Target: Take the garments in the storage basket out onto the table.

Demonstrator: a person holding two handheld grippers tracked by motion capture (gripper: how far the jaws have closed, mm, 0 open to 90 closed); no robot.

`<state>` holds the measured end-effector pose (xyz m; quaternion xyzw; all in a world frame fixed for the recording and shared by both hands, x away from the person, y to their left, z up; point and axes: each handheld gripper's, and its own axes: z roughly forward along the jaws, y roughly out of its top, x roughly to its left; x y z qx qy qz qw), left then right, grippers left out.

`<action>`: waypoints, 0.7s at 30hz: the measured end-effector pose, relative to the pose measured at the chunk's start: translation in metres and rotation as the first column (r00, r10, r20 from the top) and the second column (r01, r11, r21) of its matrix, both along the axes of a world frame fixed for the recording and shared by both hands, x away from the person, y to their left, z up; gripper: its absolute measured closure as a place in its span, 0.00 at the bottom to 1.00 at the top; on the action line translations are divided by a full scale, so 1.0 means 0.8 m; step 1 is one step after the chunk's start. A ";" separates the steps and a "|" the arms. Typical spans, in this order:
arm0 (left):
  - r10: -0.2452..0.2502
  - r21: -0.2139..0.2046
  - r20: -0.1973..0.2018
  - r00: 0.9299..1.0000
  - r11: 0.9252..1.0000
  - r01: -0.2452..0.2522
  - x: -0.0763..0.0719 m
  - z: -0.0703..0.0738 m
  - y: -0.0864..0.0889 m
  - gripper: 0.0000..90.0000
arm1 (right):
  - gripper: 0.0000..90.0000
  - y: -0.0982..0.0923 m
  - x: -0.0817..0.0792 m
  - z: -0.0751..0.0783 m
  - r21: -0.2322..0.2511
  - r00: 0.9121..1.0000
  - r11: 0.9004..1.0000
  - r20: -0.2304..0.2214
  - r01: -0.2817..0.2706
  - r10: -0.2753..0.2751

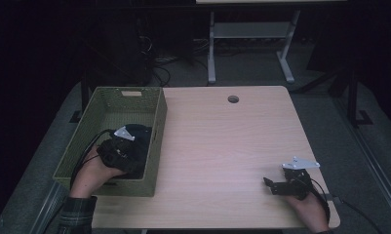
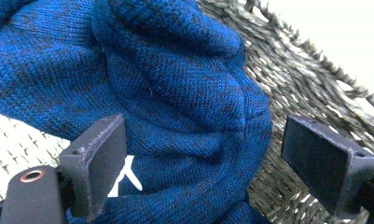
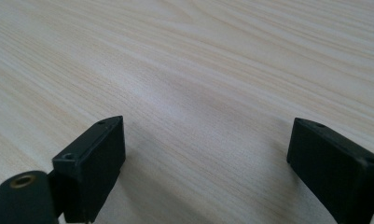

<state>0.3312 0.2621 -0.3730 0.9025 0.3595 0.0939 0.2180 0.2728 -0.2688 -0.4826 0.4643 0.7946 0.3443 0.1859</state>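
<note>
Dark floor and a tangle of cables surround the pale wooden table point(image 1: 222, 146), which carries a green woven basket point(image 1: 156, 146) at its left edge. Down inside that basket sits the left gripper point(image 1: 127, 146), the person's hand behind it. Its jaws are spread wide and close on nothing. A blue knitted garment point(image 2: 175, 93) is bunched up directly ahead of the fingers point(image 2: 98, 163) and bulges into the gap between them, pressing up against the left-hand one in the left gripper view; a small white mark shows on the knit just beside that finger. The basket's woven wall rises behind and to the right of the other finger. Well apart, toward the table's near right corner, the right gripper point(image 1: 270, 185) rests low over bare wood, jaws likewise wide apart and empty, with wood grain alone between its fingers point(image 3: 93, 163).
</note>
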 end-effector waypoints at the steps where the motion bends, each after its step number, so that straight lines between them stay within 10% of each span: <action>1: 0.001 0.005 -0.005 1.000 1.000 -0.001 0.001 -0.002 0.000 0.15 | 0.12 0.000 0.000 0.000 0.000 1.000 1.000 0.000 0.000 0.000; 11: 0.006 0.050 -0.032 0.999 0.999 -0.004 0.009 -0.009 -0.003 0.17 | 0.12 0.000 0.000 0.000 0.000 1.000 1.000 0.000 0.000 0.000; 21: -0.040 0.051 -0.076 0.996 0.998 0.044 0.011 -0.010 -0.005 0.47 | 0.12 0.000 0.000 0.000 0.001 1.000 1.000 0.000 0.001 -0.001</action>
